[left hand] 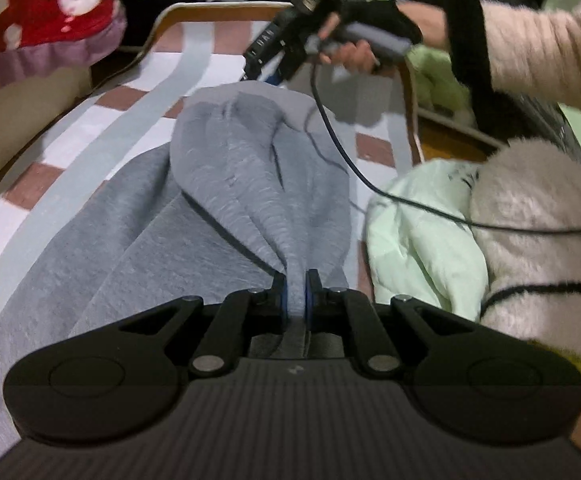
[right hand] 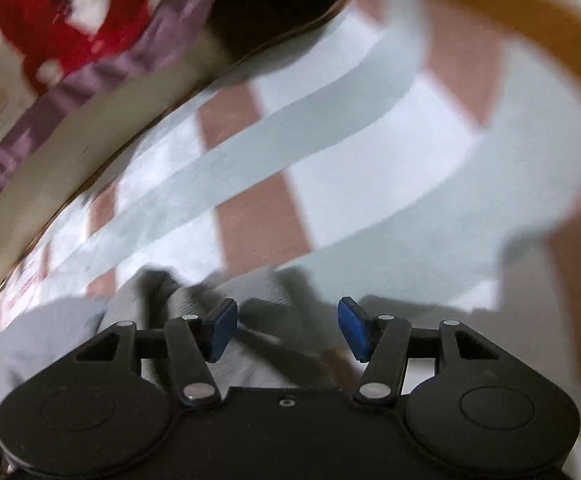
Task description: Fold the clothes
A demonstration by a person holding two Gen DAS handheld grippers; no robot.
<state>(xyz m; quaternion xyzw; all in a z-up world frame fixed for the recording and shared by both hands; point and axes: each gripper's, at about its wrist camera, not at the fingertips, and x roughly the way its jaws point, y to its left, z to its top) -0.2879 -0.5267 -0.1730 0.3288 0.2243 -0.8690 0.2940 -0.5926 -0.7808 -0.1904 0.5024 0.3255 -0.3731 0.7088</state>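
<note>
My left gripper [left hand: 296,280] is clamped tight on a bunched fold of the grey garment [left hand: 250,168]; the cloth rises straight out from between its blue pads and fans away from me into a raised, creased hump. Below and to the left of that hump the rest of the garment lies flat on the checked bedspread [left hand: 102,128], running back under my gripper body. My right gripper [right hand: 288,328] stands wide apart with nothing between its pads [right hand: 352,328]; in its own blurred view the grey cloth sits just under and behind the fingertips, the bedspread stretching ahead. From the left wrist view I see that right gripper [left hand: 250,76] at the garment's far edge, held by a gloved hand [left hand: 366,36] with a fuzzy pale sleeve [left hand: 546,52], a dark cable [left hand: 350,152] trailing from it across the cloth. To the right of the garment lies a light green garment [left hand: 422,240] beside a fluffy cream one [left hand: 538,240].
</note>
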